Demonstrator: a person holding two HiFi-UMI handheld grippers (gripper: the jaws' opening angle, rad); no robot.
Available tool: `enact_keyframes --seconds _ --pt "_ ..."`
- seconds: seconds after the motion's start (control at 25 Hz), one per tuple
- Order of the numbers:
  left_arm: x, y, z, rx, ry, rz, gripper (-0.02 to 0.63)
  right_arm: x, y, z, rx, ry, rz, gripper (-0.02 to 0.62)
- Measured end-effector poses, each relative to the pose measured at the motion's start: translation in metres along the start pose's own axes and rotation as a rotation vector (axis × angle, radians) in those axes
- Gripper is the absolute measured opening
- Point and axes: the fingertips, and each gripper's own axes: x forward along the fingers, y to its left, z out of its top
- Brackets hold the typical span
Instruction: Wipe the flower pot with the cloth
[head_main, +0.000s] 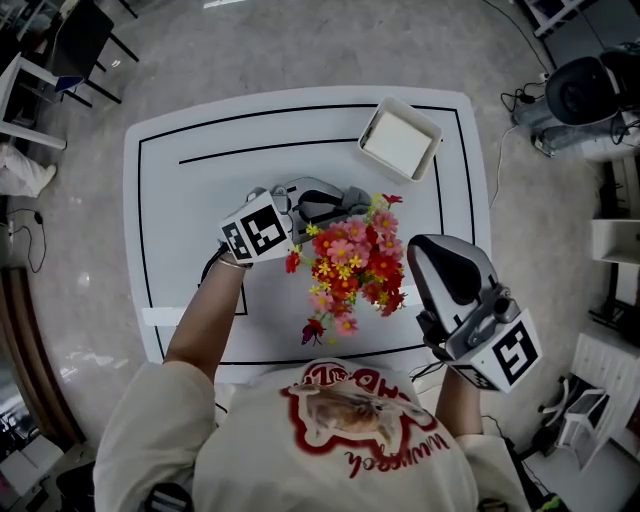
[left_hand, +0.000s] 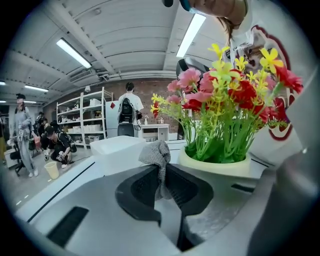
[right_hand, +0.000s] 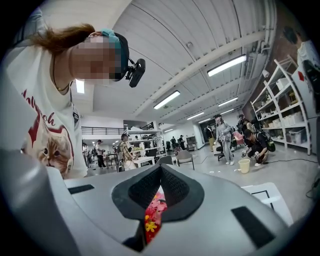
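My left fingers (left_hand: 145, 187) are clenched on the cloth (left_hand: 156, 154); a grey wad of it stands up past their tips, and the rest hangs down in the slit between them. Just beyond that wad, a little to its right, is the cream rim of the pot (left_hand: 215, 165); the cloth is near the rim but I see no contact yet. My right fingers (right_hand: 175, 192) are drawn together too, with only a thin slit left; red and yellow blooms show through it, but they seem to lie beyond the fingers and not in their grip.

The pot stands on the bench (head_main: 190, 200) near my edge, between my two hands; from above it is hidden under the flowers (head_main: 352, 270), which spread wide over it. A white box (head_main: 400, 140) sits well apart at the far side.

I judge the step to be the approach: cloth in hand, wiping not begun. Next, the left hand should bring the wad onto the rim or wall and drag it round, staying under the stems so nothing snags; the pot looks light, so the right hand may have to steady it, or it could slide or tip.
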Motion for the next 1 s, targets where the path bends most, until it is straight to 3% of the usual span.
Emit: enact_keyframes --seconds 0.44,1.0 --pt "-0.011 -0.006 -0.002 -0.017 -0.018 -0.030 0.041 0.001 0.002 0.000 -0.010 0.006 -0.012 0.000" --pt "-0.022 -0.014 -0.005 -0.037 -0.015 -0.006 0.041 -0.004 0.011 0.010 -0.034 0.007 -0.023 0.000"
